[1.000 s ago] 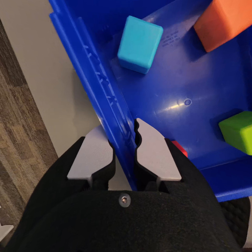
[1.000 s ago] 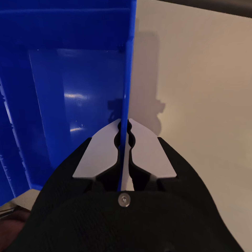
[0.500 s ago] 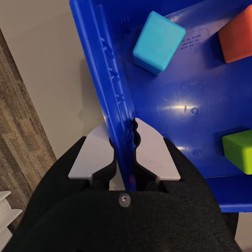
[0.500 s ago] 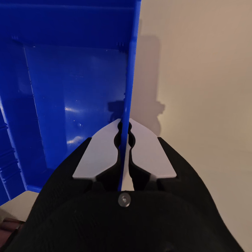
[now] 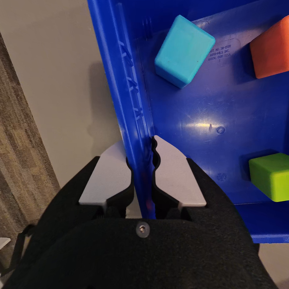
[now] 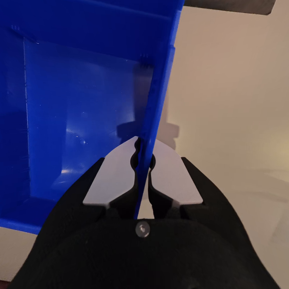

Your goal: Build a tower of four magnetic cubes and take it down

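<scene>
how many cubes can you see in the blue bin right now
3: a cyan cube near the far left wall, an orange cube at the far right, a green cube nearer right. Others may be hidden.
</scene>
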### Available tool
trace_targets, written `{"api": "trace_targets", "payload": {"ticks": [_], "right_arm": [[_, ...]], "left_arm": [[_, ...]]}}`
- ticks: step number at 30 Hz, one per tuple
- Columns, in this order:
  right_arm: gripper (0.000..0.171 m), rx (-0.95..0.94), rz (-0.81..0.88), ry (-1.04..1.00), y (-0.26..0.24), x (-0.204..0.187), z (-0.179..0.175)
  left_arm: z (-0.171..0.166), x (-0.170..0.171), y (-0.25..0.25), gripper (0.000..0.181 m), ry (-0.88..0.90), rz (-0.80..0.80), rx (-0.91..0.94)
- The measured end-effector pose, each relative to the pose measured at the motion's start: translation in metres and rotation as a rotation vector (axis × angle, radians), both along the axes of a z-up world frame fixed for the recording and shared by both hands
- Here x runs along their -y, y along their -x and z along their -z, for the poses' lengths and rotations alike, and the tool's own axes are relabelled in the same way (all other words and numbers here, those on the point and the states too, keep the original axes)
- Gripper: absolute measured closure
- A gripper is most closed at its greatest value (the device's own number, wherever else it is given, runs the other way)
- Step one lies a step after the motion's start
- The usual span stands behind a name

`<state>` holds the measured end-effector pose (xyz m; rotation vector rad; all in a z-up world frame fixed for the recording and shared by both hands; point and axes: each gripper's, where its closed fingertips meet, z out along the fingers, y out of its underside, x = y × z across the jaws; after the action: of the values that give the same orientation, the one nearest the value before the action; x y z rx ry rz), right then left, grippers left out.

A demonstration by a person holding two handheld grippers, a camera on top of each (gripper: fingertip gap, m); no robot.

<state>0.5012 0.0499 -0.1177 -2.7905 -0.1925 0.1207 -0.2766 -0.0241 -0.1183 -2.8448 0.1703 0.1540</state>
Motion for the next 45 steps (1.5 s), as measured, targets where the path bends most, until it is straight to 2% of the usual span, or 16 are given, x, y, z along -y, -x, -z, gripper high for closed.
{"api": "trace_targets", "payload": {"ticks": [10,13,16,18,20,21,23,24,26,28,29,31,34,37,41,45], "right_arm": [[0.163,-0.046,-0.02,-0.008,-0.006,0.002,0.0],[0.152,0.039,-0.05,-0.089,-0.012,-0.003,-0.007],[0.132,0.195,-0.108,-0.295,-0.012,-0.013,-0.04],[0.132,0.249,-0.177,-0.485,0.008,-0.018,-0.076],[0.129,0.232,-0.304,-0.694,0.048,-0.019,-0.116],[0.127,0.207,-0.369,-0.778,0.07,-0.017,-0.135],[0.112,0.096,-0.459,-0.902,0.115,-0.009,-0.17],[0.103,-0.013,-0.512,-0.95,0.14,-0.002,-0.187],[0.101,-0.301,-0.671,-1.011,0.196,0.022,-0.213],[0.101,-0.557,-0.859,-0.991,0.242,0.055,-0.223],[0.101,-0.623,-0.933,-0.96,0.258,0.069,-0.219],[0.106,-0.657,-1.033,-0.961,0.28,0.085,-0.206],[0.103,-0.584,-1.069,-0.894,0.299,0.081,-0.181],[0.103,-0.577,-1.086,-0.851,0.304,0.083,-0.172],[0.103,-0.532,-1.053,-0.844,0.293,0.075,-0.167],[0.103,-0.548,-0.989,-0.858,0.277,0.069,-0.174]], "left_arm": [[0.0,-0.006,-0.004,0.161,-0.01,0.016,-0.016],[-0.001,-0.006,-0.004,0.16,-0.018,0.036,-0.029],[-0.015,-0.01,-0.008,0.17,-0.103,0.06,0.066],[-0.043,-0.014,-0.008,0.166,-0.229,0.082,0.09],[-0.077,-0.016,-0.02,0.157,-0.368,0.164,0.12],[-0.095,-0.015,-0.031,0.159,-0.446,0.225,0.137],[-0.131,-0.011,-0.054,0.158,-0.595,0.336,0.17],[-0.148,-0.006,-0.068,0.157,-0.659,0.401,0.194],[-0.174,0.01,-0.102,0.152,-0.768,0.565,0.275],[-0.189,0.029,-0.131,0.151,-0.833,0.718,0.355],[-0.189,0.037,-0.144,0.145,-0.841,0.791,0.392],[-0.171,0.051,-0.16,0.148,-0.767,0.924,0.394],[-0.116,0.067,-0.165,0.143,-0.475,1.044,0.304],[-0.079,0.074,-0.172,0.131,-0.3,1.106,0.232],[-0.051,0.078,-0.185,0.119,-0.185,1.171,0.181],[-0.018,0.077,-0.186,0.116,-0.03,1.186,0.109]]}}
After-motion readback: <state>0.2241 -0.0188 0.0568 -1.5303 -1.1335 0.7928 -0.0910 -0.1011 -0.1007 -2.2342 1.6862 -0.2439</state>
